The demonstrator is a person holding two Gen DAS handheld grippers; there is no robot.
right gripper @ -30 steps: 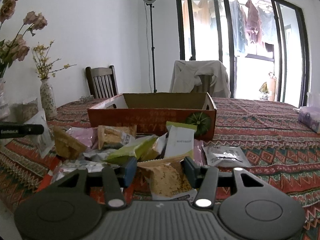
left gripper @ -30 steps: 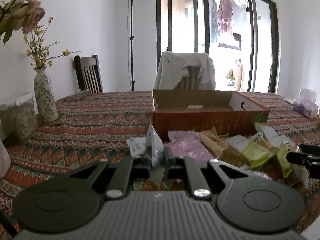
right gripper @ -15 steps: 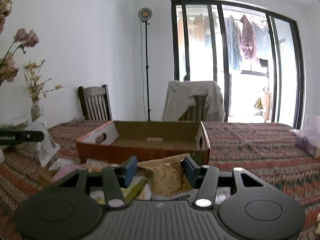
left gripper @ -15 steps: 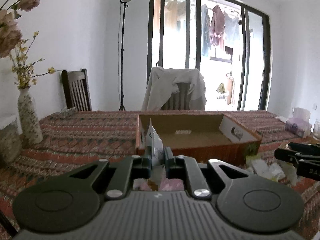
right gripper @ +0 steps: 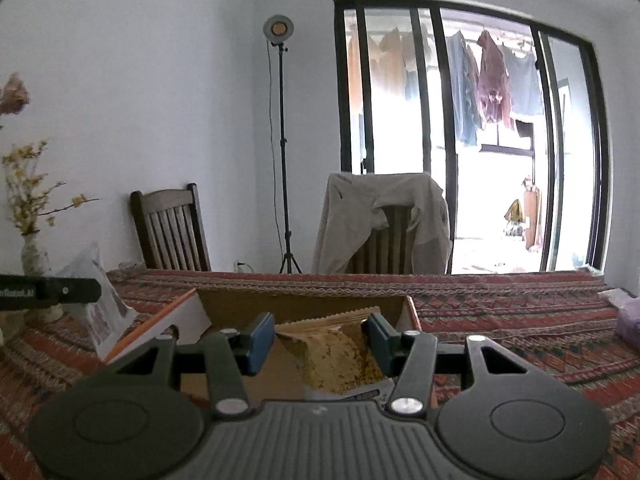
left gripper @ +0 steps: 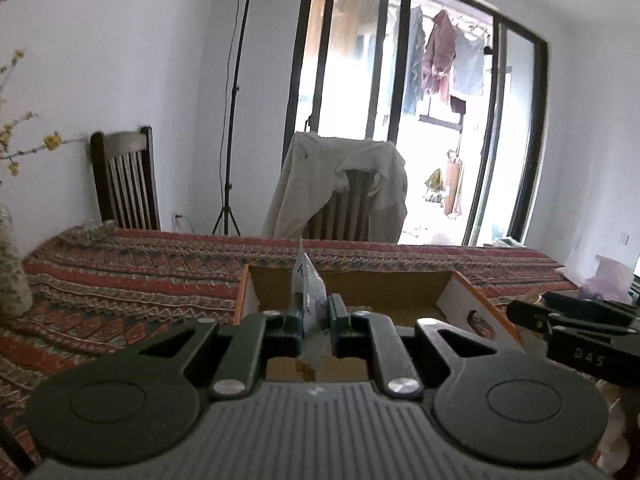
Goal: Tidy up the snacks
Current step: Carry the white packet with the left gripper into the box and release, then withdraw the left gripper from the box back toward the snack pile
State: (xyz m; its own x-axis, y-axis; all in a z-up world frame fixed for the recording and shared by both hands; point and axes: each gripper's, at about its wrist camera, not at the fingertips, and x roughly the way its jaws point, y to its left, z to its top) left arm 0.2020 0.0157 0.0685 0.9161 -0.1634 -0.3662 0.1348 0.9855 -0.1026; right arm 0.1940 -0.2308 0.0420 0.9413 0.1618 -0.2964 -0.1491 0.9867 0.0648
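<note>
My left gripper (left gripper: pixel 314 312) is shut on a thin white snack packet (left gripper: pixel 307 284) that stands up edgewise between the pads, over the near edge of the open cardboard box (left gripper: pixel 250 292). My right gripper (right gripper: pixel 320 334) is shut on a tan cracker packet (right gripper: pixel 336 352), held above the same cardboard box (right gripper: pixel 188 316). In the right wrist view the left gripper's finger and its white packet (right gripper: pixel 96 300) show at the left edge. The right gripper's black fingers (left gripper: pixel 576 332) reach in at the right of the left wrist view.
A patterned red tablecloth (right gripper: pixel 520 312) covers the table. A flower vase (right gripper: pixel 34 260) stands at the left, a pale purple packet (left gripper: pixel 608 276) at the right edge. Two chairs (right gripper: pixel 172 232) stand beyond the table, one draped with a pale garment (right gripper: pixel 380 220). A light stand (right gripper: pixel 282 160) is behind.
Both grippers rose and moved forward from the snack pile to above the box, each still holding its packet. The pile has dropped out of view.
</note>
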